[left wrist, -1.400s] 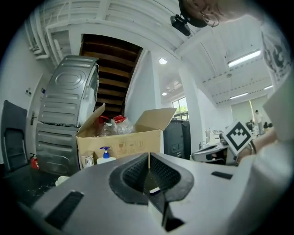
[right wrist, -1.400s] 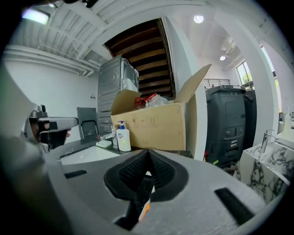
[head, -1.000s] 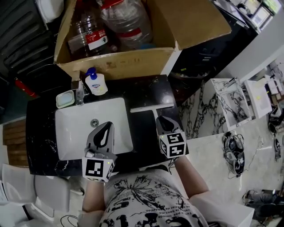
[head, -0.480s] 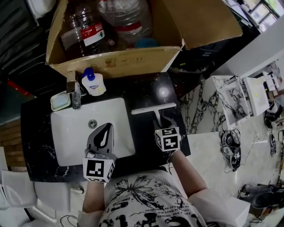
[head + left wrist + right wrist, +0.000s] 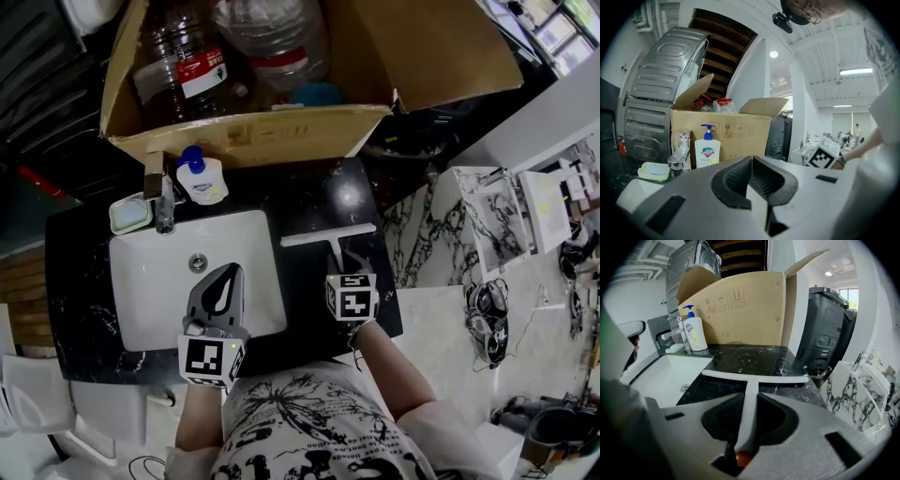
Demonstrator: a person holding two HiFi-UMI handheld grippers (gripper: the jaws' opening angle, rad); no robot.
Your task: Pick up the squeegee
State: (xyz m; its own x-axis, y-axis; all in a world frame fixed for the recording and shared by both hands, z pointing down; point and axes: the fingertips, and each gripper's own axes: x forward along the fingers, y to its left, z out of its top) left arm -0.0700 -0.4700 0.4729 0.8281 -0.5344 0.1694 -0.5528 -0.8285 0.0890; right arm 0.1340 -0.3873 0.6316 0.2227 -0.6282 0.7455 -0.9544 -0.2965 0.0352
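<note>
Right gripper point(image 5: 749, 400) lowered | fingers point(image 5: 723, 416) just closed onto part-hidden squeegee point(image 5: 754, 376) | left gripper point(image 5: 751, 168) together, empty

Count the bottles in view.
3: two large clear plastic bottles in the brown cardboard box, one left, one centre; a white blue-pump soap bottle by the chrome faucet. The box may hide more.

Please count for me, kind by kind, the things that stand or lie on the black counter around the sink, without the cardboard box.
squeegee: 1
soap bottle: 1
soap dish: 1
faucet: 1
Total: 4
</note>
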